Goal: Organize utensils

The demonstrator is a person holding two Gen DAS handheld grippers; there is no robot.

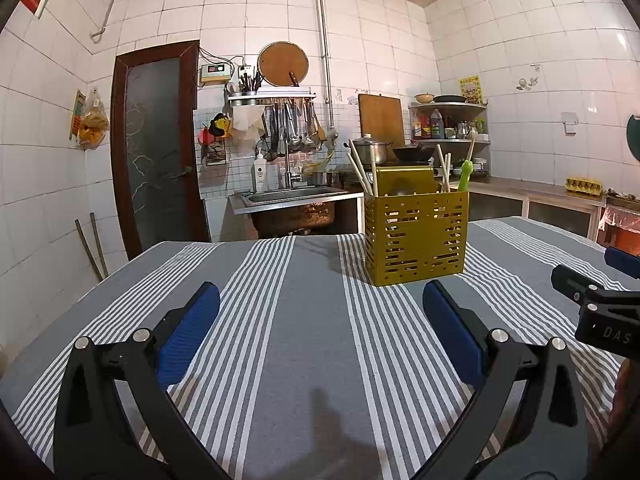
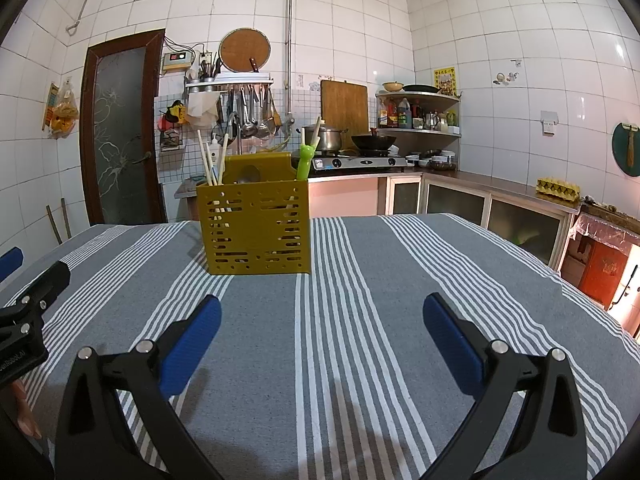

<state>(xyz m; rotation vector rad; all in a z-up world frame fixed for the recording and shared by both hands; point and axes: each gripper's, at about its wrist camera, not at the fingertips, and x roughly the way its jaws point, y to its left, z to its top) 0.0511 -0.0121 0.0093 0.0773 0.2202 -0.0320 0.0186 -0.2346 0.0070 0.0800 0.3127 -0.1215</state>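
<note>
Mustard-yellow perforated utensil caddy (image 1: 416, 236), box-shaped with slotted walls and a raised back panel, standing upright on the far part of a table under a grey-and-white striped cloth (image 1: 304, 320); it holds pale wooden chopsticks (image 1: 362, 174) leaning at its left and a bright green utensil handle (image 1: 465, 176) at its right. Left gripper (image 1: 320, 312) and right gripper (image 2: 322, 318), blue pads spread wide and empty, hover above the cloth near the caddy, side by side. Behind: steel sink (image 1: 292, 196), tiled wall, gas stove with wok (image 2: 374, 142).
</note>
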